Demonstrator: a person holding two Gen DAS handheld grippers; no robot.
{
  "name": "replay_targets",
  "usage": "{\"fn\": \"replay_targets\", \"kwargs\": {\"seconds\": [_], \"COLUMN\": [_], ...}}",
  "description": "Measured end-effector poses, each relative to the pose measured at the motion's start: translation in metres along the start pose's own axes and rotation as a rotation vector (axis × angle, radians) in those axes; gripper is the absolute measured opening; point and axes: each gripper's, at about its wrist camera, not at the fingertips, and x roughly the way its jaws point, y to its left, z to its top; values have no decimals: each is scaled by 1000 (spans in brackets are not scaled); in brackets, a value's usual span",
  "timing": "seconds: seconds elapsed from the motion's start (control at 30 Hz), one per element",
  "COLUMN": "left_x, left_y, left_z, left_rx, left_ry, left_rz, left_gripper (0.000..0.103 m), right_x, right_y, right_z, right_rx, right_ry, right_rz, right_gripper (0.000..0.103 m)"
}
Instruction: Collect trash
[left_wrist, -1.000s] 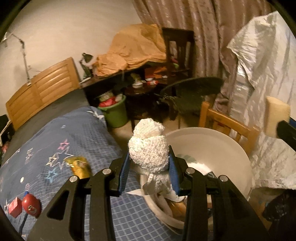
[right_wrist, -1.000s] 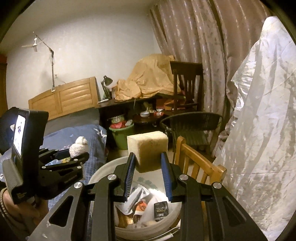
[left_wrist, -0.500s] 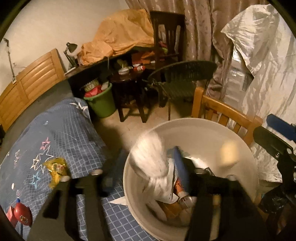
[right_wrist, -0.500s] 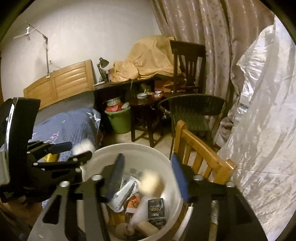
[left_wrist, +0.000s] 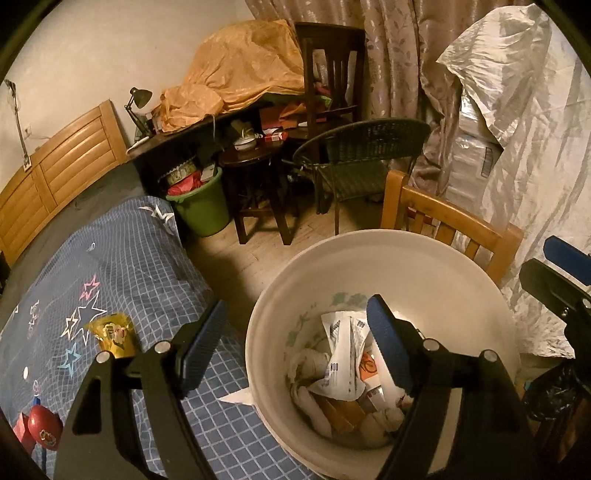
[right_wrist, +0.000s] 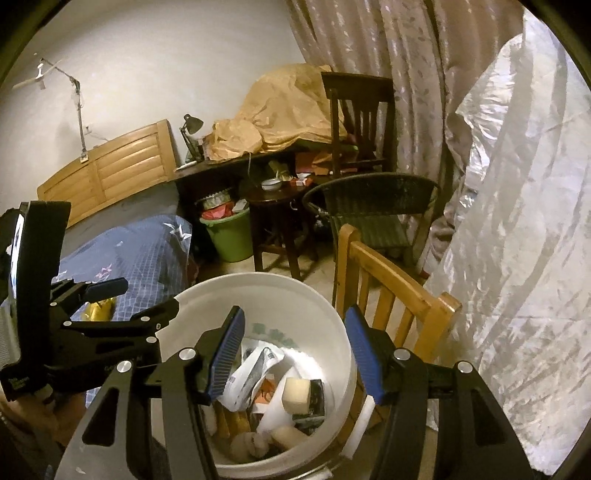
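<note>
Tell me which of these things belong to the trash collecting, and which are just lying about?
Part of the job:
- white bucket holding the trash
- yellow sponge block lying in it
- yellow snack packet on the bed, likely still to be collected
- left hand-held gripper and right hand-held gripper, both open

Just lying about:
- green bin
- desk lamp
- wicker chair

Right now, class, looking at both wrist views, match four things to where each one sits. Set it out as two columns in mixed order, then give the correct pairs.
Things:
1. pale yellow sponge block
2. crumpled yellow snack wrapper
3. round green plastic bucket
4. small white ceramic bowl

Places:
A. on the dark wooden stool
B. inside the big white plastic bucket
C. on the floor beside the stool
D. on the blue checked bedspread

Pairs: 1-B, 2-D, 3-C, 4-A
</note>
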Motion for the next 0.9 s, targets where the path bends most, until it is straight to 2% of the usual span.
{"fn": "replay_targets", "kwargs": {"seconds": [0.13, 0.27, 0.43, 0.63, 0.8, 0.9], "left_x": [-6, -18, -36, -51, -60, -66], "left_y": [0, 0, -5, -3, 2, 5], "left_z": [-7, -18, -33, -45, -51, -51], "left_rx": [-2, -8, 22, 7, -13, -22], "left_ry": [6, 6, -4, -6, -48, -55], "left_rz": [-3, -15, -37, -63, -54, -83], "left_gripper": [75, 79, 87, 93, 94, 94], "right_x": [-8, -21, -43, -63, -73, -78], "right_y": [-3, -7, -10, -6, -7, -7], "right_z": [-6, -15, -29, -41, -41, -40], "right_rx": [30, 67, 102, 95, 110, 110], "right_ry": [22, 49, 76, 78, 63, 53], "right_rz": [-17, -36, -69, -57, -59, -70], "right_gripper": [81, 95, 98, 98, 98, 98]}}
